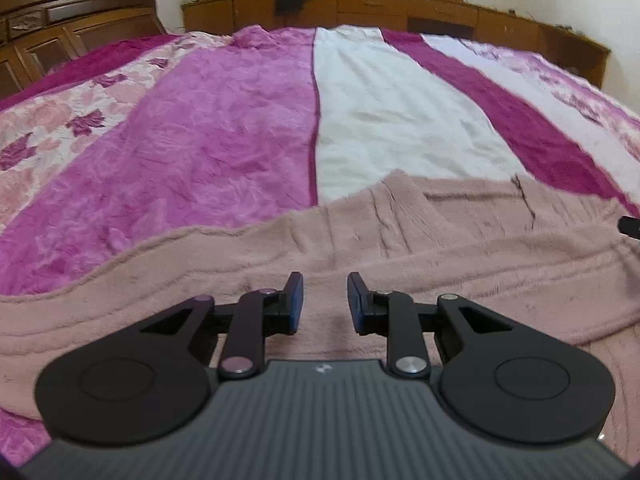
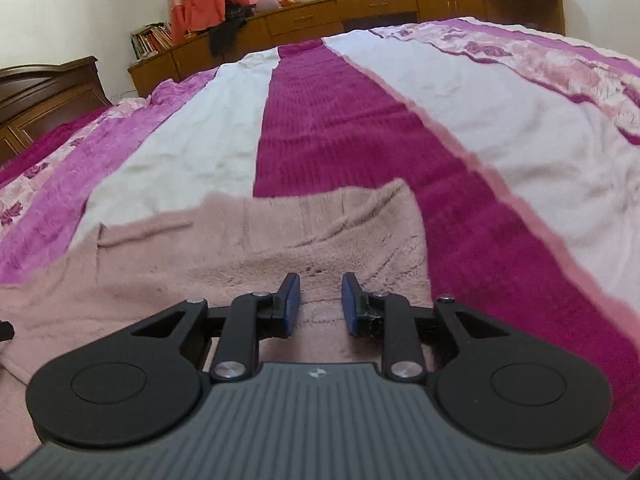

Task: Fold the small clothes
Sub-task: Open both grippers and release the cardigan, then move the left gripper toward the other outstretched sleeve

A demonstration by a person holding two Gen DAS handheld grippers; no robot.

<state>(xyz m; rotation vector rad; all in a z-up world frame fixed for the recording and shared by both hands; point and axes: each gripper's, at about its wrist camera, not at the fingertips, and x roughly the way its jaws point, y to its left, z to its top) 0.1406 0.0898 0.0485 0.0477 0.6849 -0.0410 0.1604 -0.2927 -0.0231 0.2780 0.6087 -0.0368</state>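
A fuzzy pale-pink garment lies flat on the bed, spread across the near part of both views, with a folded layer on top at its far edge. My left gripper hovers low over the garment's near part, open, with a narrow gap and only fabric seen below between the blue pads. My right gripper is likewise open over the garment near its right edge, nothing pinched. A dark tip of the right gripper shows at the right edge of the left wrist view.
The bed carries a blanket striped in magenta, pink and white. A dark wooden headboard stands at the left. Low wooden cabinets run under the window at the far side, with books and dark clothing on them.
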